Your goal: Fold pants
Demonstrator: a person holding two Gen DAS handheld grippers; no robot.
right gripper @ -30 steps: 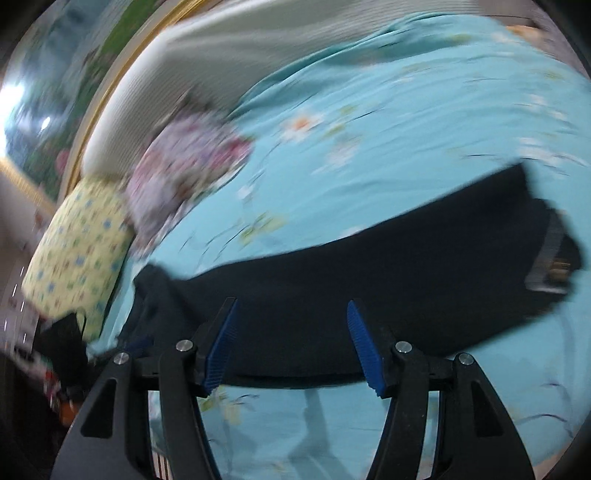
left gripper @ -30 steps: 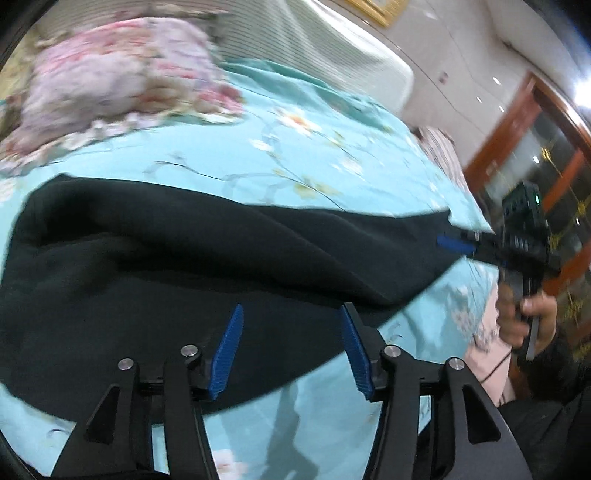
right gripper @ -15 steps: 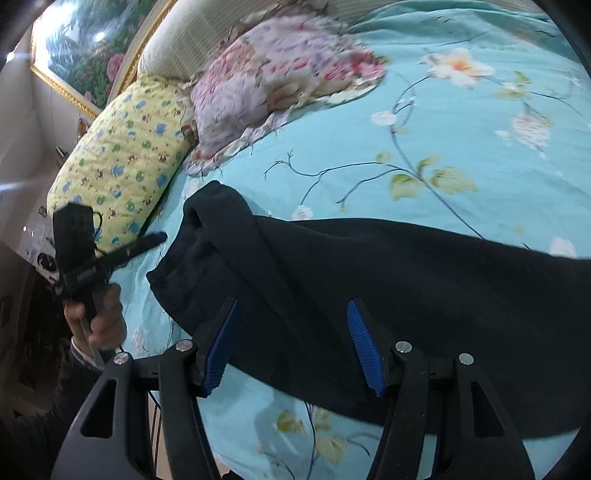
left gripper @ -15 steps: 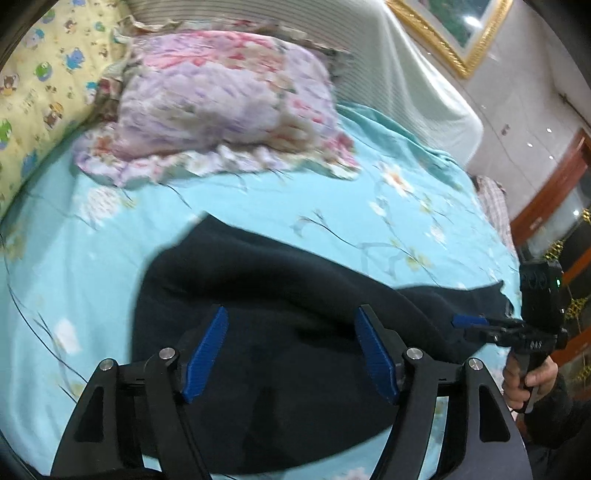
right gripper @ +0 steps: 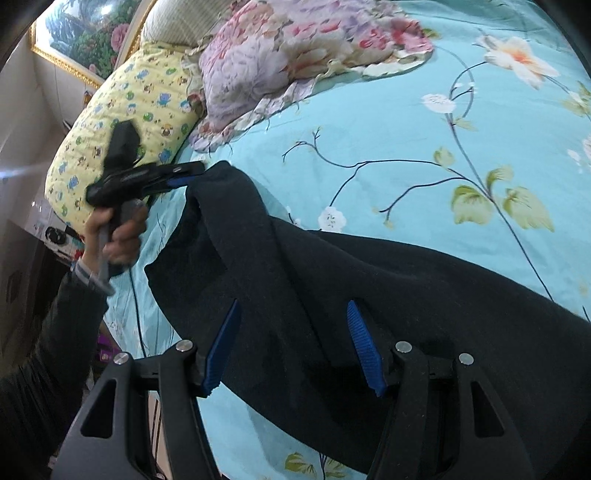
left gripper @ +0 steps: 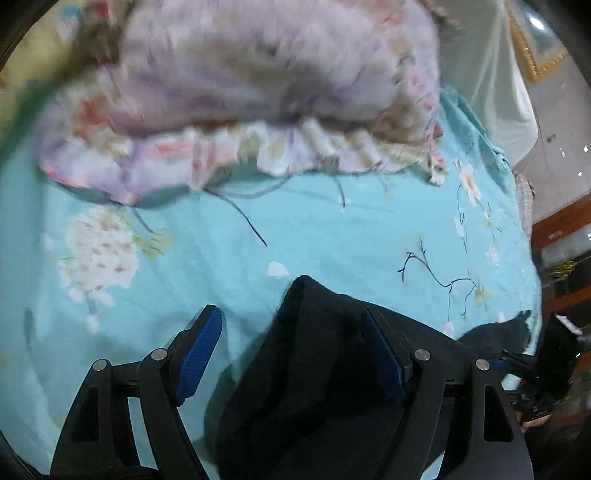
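Note:
Black pants [right gripper: 369, 295] lie stretched across a turquoise floral bedsheet [right gripper: 424, 122]. In the left wrist view their near corner [left gripper: 314, 354] pokes up between my open left fingers. My left gripper [left gripper: 291, 354] is open, right over that corner. It also shows in the right wrist view [right gripper: 184, 175], at the raised corner of the pants. My right gripper [right gripper: 291, 343] is open and hovers over the middle of the pants, holding nothing. It shows at the far right of the left wrist view [left gripper: 554, 354].
A pink-purple floral pillow [left gripper: 258, 85] lies at the head of the bed, also seen in the right wrist view [right gripper: 295, 48]. A yellow patterned pillow [right gripper: 129, 122] lies beside it. A framed painting [right gripper: 85, 33] hangs behind.
My left gripper has swung toward the pillow end and closed in on the pants' corner. My right gripper has moved left along the pants. Both stayed open.

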